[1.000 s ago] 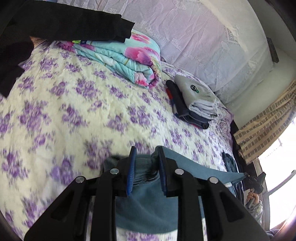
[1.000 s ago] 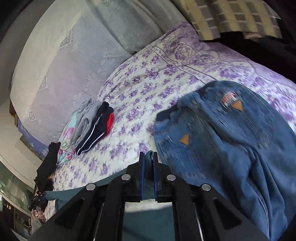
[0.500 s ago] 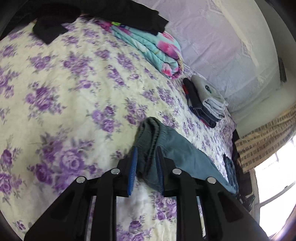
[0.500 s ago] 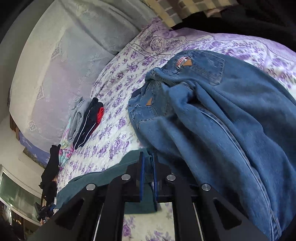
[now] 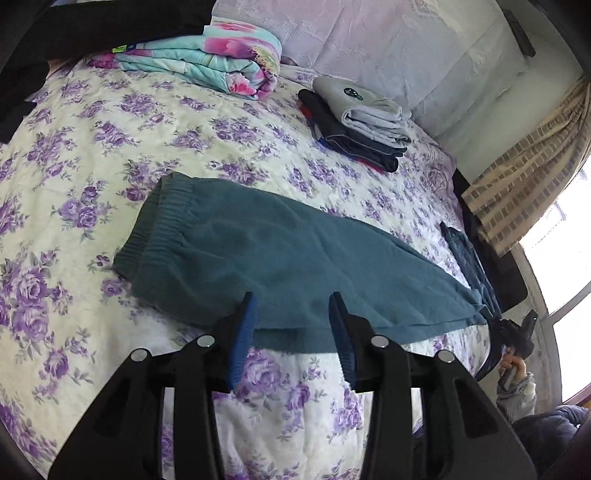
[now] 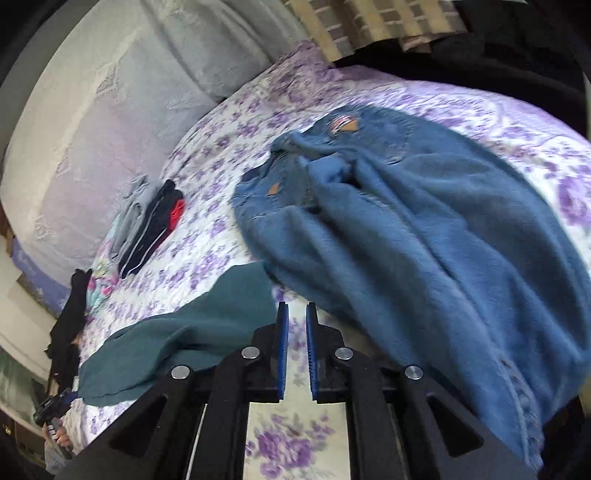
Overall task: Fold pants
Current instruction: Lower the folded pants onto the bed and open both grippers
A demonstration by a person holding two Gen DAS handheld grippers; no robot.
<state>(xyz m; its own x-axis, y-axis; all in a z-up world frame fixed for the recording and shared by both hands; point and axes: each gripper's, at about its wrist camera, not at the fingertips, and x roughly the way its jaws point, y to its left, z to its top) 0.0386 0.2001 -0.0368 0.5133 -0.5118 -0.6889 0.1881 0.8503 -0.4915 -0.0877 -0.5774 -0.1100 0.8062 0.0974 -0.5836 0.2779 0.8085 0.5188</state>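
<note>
Teal sweatpants (image 5: 280,266) lie flat across the floral bedspread (image 5: 110,155), waistband at the left, legs running right. My left gripper (image 5: 291,314) is open and empty, just above the pants' near edge. In the right wrist view the pants' leg end (image 6: 192,332) lies left of my right gripper (image 6: 295,314), whose jaws stand a narrow gap apart with nothing between them. The right gripper also shows far right in the left wrist view (image 5: 517,332).
Blue jeans (image 6: 424,240) lie crumpled next to the teal leg end. A stack of folded clothes (image 5: 358,122) and a folded floral blanket (image 5: 207,66) sit near the headboard. A black garment (image 5: 74,26) lies at the far left corner.
Both grippers have let go of the teal pants, which now lie flat on the bed. My left jaws have opened wide and pulled back; the right jaws opened slightly and moved off the leg end.
</note>
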